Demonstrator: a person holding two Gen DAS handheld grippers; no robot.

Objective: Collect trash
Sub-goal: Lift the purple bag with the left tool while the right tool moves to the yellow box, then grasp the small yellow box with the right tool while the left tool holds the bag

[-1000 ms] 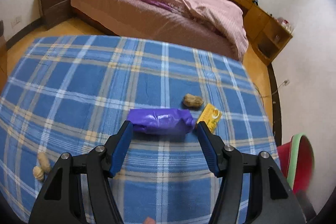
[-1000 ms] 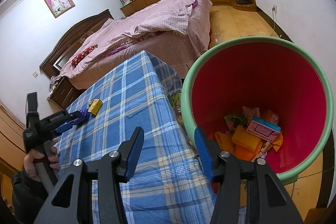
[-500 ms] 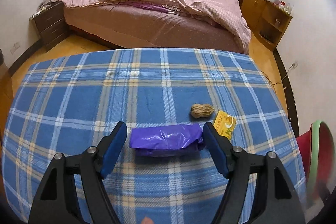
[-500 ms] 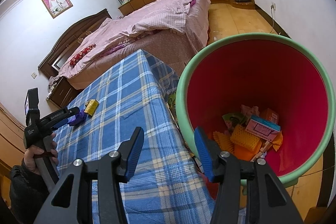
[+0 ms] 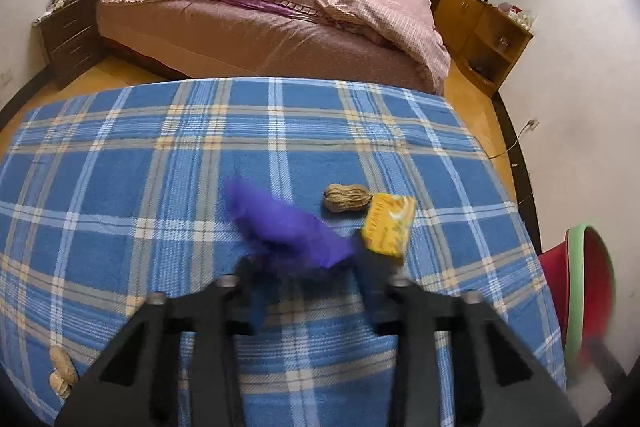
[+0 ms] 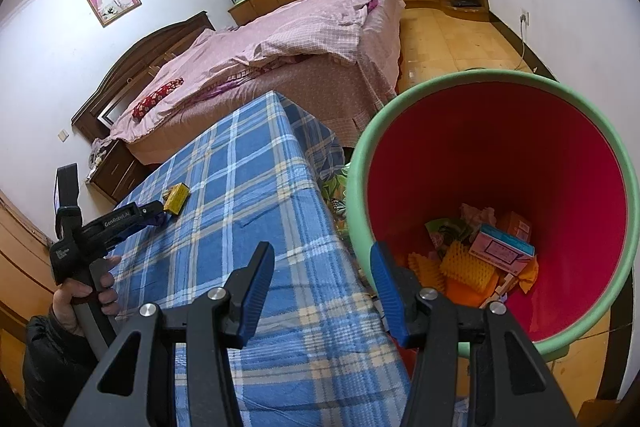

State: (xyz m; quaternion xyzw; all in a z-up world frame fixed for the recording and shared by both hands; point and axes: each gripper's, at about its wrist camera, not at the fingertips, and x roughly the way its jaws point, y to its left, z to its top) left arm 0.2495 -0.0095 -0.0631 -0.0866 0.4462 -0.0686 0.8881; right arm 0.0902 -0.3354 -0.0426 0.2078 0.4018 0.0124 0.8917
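The left gripper point(image 5: 308, 263) has its fingers pinched on the purple wrapper point(image 5: 288, 227), and the picture is smeared with motion, so the exact bite is hard to read. The wrapper sits tilted between the tips, over the blue plaid tablecloth point(image 5: 160, 187), its far end poking up and away from the gripper. It looks like thin crinkly foil: light, soft, easily crushed, probably a bit slick, so a grip across the bunched middle should serve better than one on a loose end.

Just beyond the wrapper, on its right, lies a peanut point(image 5: 346, 198), touching or nearly touching a small yellow packet point(image 5: 388, 225). The packet looks flat and light, best taken across its short sides; the peanut is hard, rounded and apt to roll. More peanuts point(image 5: 62, 371) lie well away from the wrapper, at the near left edge of the cloth.

The right gripper point(image 6: 322, 291) hangs with fingers spread and nothing between them, right at the rim of the red bin point(image 6: 480, 147) with its green lip. Inside the bin: a pink and blue carton point(image 6: 502, 249), yellow foam netting point(image 6: 466, 263), a green sachet and orange scraps, all at the bottom.
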